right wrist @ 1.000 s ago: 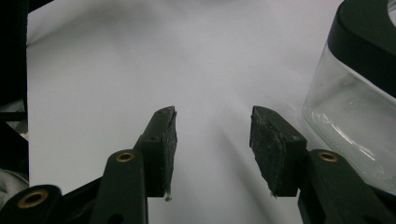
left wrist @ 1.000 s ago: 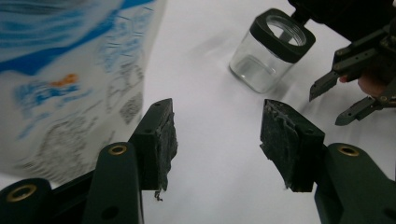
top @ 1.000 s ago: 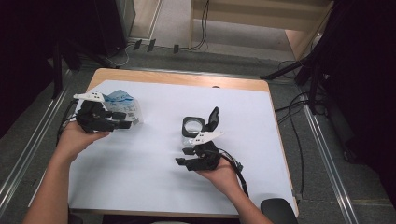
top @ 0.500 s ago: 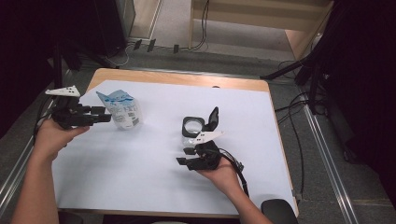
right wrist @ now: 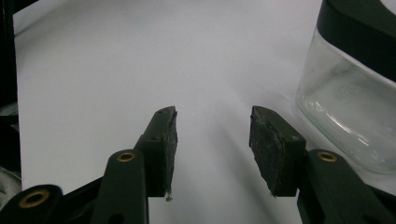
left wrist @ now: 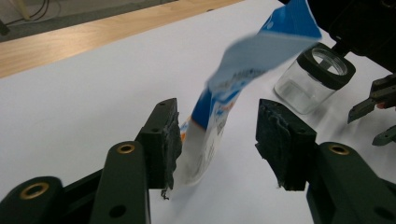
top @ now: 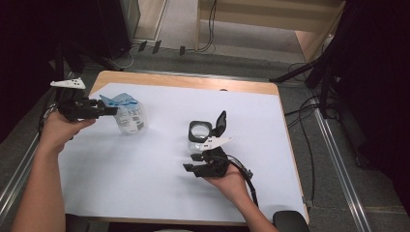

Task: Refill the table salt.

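At the counter's [top: 159,203] far left, the left tongs [top: 112,110], jaws just closing, straddle a blue-and-white pouch [left wrist: 219,116] without clamping it. The right tongs [top: 192,162] sit parted and empty just near of a black-lidded glass jar [top: 199,137].

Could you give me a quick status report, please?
Left gripper closing around blue packet, not clamped. Right gripper open, empty, beside glass jar. Nothing obstructing.

One pouch [top: 129,115], one lidded glass jar [top: 200,136], two hand-held grippers.
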A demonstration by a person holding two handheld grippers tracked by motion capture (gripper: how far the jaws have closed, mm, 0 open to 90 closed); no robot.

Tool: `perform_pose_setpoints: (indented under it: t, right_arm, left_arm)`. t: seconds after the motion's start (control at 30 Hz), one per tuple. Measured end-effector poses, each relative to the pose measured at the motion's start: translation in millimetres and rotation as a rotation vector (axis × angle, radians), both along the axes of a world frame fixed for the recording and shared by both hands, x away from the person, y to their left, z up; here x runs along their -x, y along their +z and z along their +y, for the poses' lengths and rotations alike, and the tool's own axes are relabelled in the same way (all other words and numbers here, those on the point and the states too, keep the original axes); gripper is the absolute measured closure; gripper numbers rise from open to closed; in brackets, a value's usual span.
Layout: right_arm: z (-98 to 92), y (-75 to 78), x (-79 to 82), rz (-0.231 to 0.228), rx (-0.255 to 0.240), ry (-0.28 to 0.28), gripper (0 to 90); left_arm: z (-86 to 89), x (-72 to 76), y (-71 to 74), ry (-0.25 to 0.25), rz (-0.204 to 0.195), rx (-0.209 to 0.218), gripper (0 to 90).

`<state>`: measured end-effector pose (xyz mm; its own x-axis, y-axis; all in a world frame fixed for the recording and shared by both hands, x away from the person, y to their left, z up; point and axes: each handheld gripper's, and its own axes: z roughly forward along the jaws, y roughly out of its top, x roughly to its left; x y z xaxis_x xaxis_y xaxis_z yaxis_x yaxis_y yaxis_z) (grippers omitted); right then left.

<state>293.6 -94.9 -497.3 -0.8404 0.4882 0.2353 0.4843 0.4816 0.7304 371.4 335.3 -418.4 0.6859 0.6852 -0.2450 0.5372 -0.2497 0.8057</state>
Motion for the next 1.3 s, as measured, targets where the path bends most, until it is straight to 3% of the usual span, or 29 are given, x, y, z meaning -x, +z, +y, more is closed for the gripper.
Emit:
perform_pose_setpoints:
  t: [0.13,0.5,0.7,0.8,0.97,1.07,1.17,1.3]
  right_arm:
    - [-2.3,-0.6,1.9,-0.002,-0.001,-0.010,52.9]
    - [-11.4,-2.8,5.3,0.001,-0.007,-0.046,53.0]
    - [-11.2,-3.8,5.6,0.001,-0.009,-0.047,53.0]
    - [-9.6,-4.3,5.8,0.002,-0.008,-0.044,53.0]
    - [-7.5,-4.4,5.7,-0.005,-0.013,-0.037,53.0]
    - [-6.4,-3.5,6.1,-0.005,-0.021,-0.040,53.0]
    - [-3.5,-0.7,8.3,-0.021,-0.015,-0.040,52.2]
    - [5.7,5.1,10.7,-0.040,-0.043,-0.020,51.6]
  left_arm:
    - [-6.5,-4.5,1.0,-0.008,-0.028,-0.007,59.2]
    - [-8.3,-10.0,-1.8,-0.004,-0.063,0.038,84.0]
    - [-11.6,-8.5,1.7,0.003,-0.045,0.057,88.0]
    - [-15.7,-7.9,6.0,0.006,-0.014,0.058,89.1]
    - [-30.3,-2.8,17.5,0.001,-0.028,0.014,90.0]
    - [-36.0,2.2,28.2,-0.015,-0.045,0.026,90.0]
    - [-39.9,8.3,39.6,-0.046,-0.046,0.050,90.0]
    - [-47.9,16.0,53.1,-0.063,-0.036,0.057,90.0]
